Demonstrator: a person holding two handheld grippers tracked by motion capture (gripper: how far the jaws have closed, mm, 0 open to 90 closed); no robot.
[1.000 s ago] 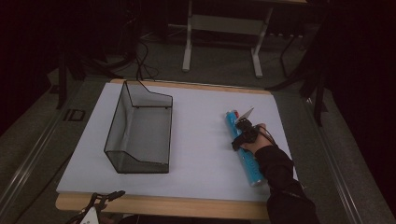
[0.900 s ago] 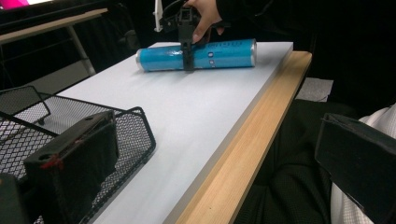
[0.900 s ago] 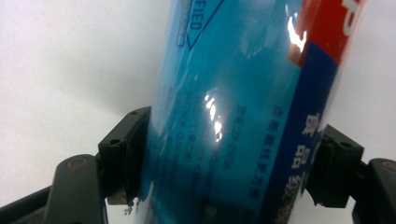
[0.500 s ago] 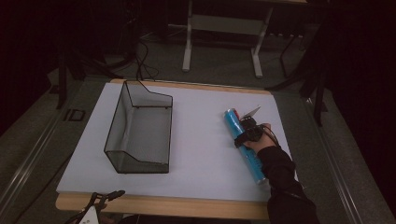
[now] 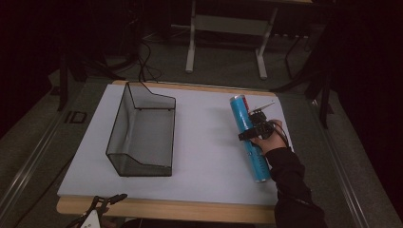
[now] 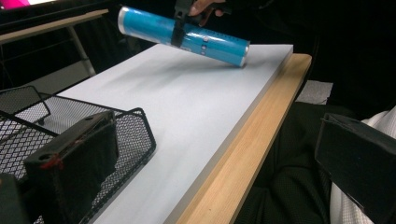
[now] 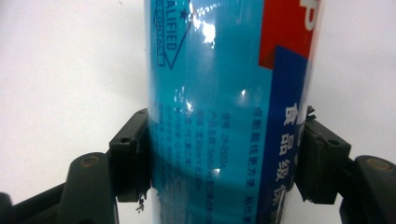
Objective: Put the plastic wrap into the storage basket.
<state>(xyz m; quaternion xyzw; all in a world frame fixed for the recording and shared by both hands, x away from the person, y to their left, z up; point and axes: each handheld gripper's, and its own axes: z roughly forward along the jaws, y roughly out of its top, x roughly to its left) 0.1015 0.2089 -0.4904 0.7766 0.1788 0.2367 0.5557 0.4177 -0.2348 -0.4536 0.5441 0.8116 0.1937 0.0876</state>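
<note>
A long blue tube [image 5: 250,142] with a red-and-blue label lies lengthwise at the right of the white tabletop [image 5: 204,156]. My right gripper [image 5: 254,130] is shut on the blue tube around its middle. In the right gripper view both pads [image 7: 133,156] press the tube's [image 7: 219,93] sides. In the left gripper view the tube [image 6: 187,35] is tilted, its far end raised and its near end on the table. My left gripper [image 5: 102,209] hangs open below the table's front left edge, its jaws wide apart [image 6: 210,140] with nothing between them.
A black wire-mesh basket [image 5: 119,128] stands empty on the left half of the table, close to my left gripper [image 6: 130,135]. The wooden front edge [image 6: 243,154] borders the white top. Table legs and cables stand on the dark floor beyond.
The right gripper has carried the tube a little farther from the person, and its far end has risen off the table. The left gripper has stayed put.
</note>
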